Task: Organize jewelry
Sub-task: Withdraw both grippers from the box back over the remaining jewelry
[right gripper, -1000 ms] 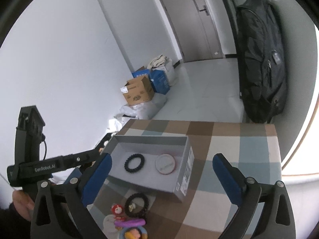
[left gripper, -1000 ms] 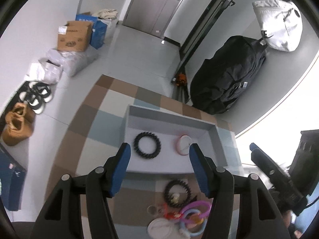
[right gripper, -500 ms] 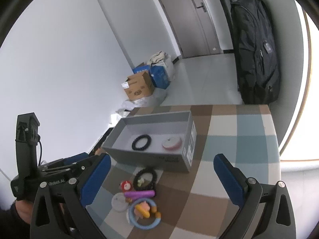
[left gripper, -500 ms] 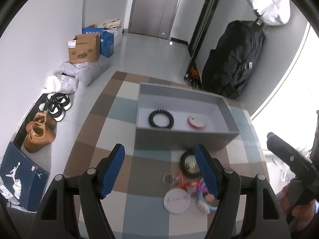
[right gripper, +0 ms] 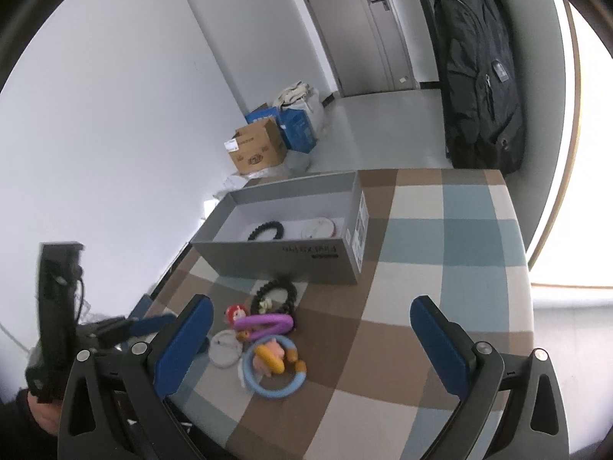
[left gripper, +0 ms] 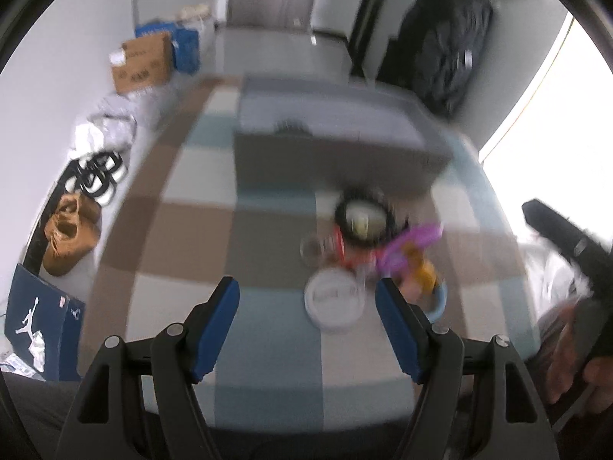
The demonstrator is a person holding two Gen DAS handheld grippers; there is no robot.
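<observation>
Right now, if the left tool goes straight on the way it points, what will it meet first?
Probably the white disc, which lies just ahead between the open fingers of the left tool, at the near edge of the jewelry pile. The picture is blurred, so depth is uncertain; the tool may be above the checked table.

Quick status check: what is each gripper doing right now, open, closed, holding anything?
Left gripper: jaws open, holding nothing.
Right gripper: jaws wide open, holding nothing.

The tablecloth [right gripper: 452, 230] was checked in brown, cream and pale blue. The box [right gripper: 276, 258] was grey, the ring [right gripper: 274, 385] light blue, the bracelet [right gripper: 276, 295] black.
</observation>
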